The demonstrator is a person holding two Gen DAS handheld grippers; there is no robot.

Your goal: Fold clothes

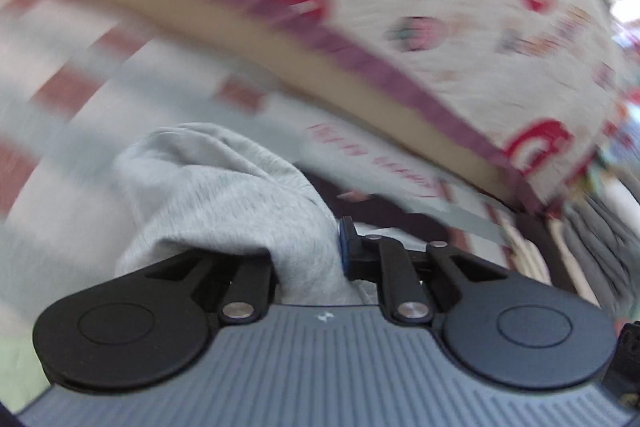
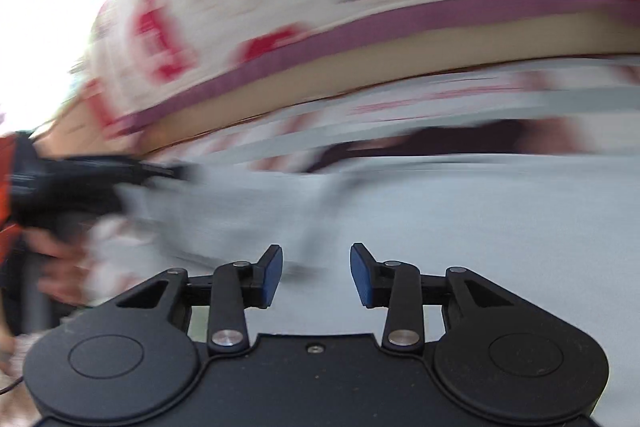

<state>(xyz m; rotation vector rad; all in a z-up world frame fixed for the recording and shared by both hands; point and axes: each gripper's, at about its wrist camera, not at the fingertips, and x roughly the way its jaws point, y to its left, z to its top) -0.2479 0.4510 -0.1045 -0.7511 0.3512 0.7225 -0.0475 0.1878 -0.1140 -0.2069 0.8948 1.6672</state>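
Observation:
A light grey garment [image 1: 224, 203] bulges up between the fingers of my left gripper [image 1: 308, 259], which is shut on a bunch of it; the cloth hides the left finger, and only the right blue pad [image 1: 345, 251] shows. In the right wrist view the same grey garment [image 2: 440, 219] lies spread and blurred below my right gripper [image 2: 316, 275], whose blue pads stand apart with nothing between them. At the left of that view the other gripper [image 2: 80, 183] and a hand [image 2: 60, 267] appear, blurred.
A cream cloth with red prints and a purple border [image 1: 360, 7] covers a raised surface with a tan edge [image 1: 280, 55] behind the garment. A red and grey patterned cover [image 2: 440, 99] lies under it. Both views are motion-blurred.

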